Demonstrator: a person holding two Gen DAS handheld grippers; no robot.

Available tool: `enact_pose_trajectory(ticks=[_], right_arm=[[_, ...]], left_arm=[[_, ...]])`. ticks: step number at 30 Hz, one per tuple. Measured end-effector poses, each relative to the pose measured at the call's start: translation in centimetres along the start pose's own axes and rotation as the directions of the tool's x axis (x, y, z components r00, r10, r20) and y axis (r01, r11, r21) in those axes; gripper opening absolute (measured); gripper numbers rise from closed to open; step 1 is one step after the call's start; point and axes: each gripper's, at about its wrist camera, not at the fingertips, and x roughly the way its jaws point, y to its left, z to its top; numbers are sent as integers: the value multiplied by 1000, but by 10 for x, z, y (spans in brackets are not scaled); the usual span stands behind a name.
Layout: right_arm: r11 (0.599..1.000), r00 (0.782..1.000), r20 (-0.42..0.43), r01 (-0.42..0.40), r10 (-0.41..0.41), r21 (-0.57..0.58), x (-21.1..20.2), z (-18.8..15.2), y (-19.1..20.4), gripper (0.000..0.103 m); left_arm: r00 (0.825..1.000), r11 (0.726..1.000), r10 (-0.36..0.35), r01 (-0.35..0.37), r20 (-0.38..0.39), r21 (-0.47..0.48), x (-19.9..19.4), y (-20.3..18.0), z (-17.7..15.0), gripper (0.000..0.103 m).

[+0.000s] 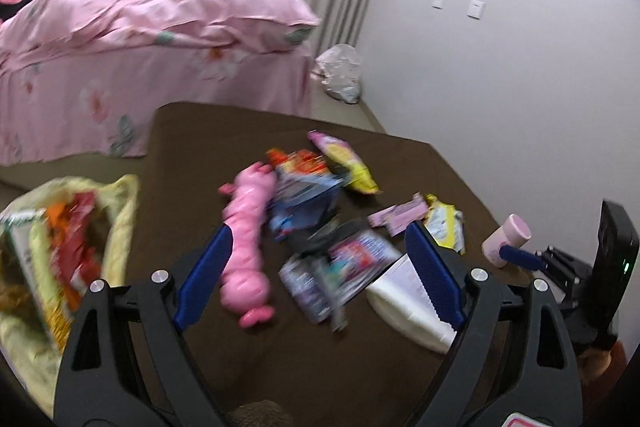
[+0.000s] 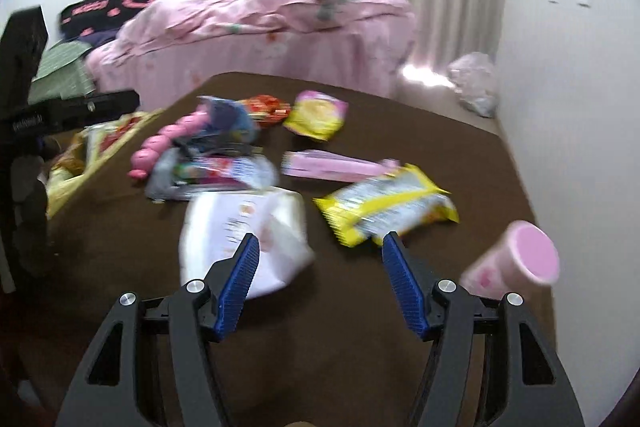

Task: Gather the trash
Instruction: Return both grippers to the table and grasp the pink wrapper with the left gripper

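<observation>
Scattered snack wrappers on a brown tabletop [image 2: 360, 347], centre of both views. Nearest the right gripper [image 2: 318, 247]: a yellow-and-silver snack bag [image 2: 386, 209], lower centre-right of the right wrist view, lying flat, crinkled; judged light, thin, slippery film, best pinched at a sealed edge or a raised crease, not across the flat face. Just left of it, a white plastic pack [image 2: 244, 231] with printed label, soft and puffy, judged light and easily crushed; a gathered corner offers the surest hold. Farther back: a flat pink packet [image 2: 332, 165], a yellow-and-pink snack bag [image 2: 316, 115], a red wrapper [image 2: 266, 107], and a heap of bluish printed wrappers [image 1: 308, 203], blurred. Among them a pink segmented toy [image 1: 246, 239], judged firmer and probably not trash. At lower right, a pink cup [image 2: 516, 261] lying on its side, stiff, likely to roll.

Right gripper: jaws wide, nothing between the pads. Left gripper [image 1: 316, 231]: jaws wide, empty, above the heap. At left edge of the left wrist view, a pale yellow bag [image 1: 72, 247] already holding wrappers, off the table's side. Behind, a bed [image 1: 140, 39] under pink floral bedding and a crumpled plastic bag [image 1: 340, 73] on the floor.
</observation>
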Motion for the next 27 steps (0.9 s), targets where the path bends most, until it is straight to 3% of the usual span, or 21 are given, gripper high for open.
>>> enact_pose_trajectory(ticks=[8,11,14,21,23,25,27], right_arm=[[996,998,20,52,-53,68,-16,-24,-31,60],[992,999,29,42,-45,116,-22,-31,-46,60],[987,999,35,2,-8,158,-27,-38,-56,60],[984,1000,21,-21,17,176,-27,-44,-57,60],[986,1000,16,-19,17,168,-26,-44,-55,60],[987,1000,13,-17,15,160,-25,-44,-54,60],[988,1000,7,-12,11,152,-24,-43,-52,60]], left_arm=[[991,984,-107,118,-80,135,59,-60,31,82],[974,963,-156,187,-164,192,91,-83,37,79],[952,943,-150,219,-266,250,120,-94,38,76],[892,939,-25,176,-451,295,185,-100,28,53],[888,939,4,156,-460,308,190,-100,24,47],[883,944,-4,158,-470,289,189,-97,20,31],[888,948,-12,156,-459,278,183,-94,18,24]])
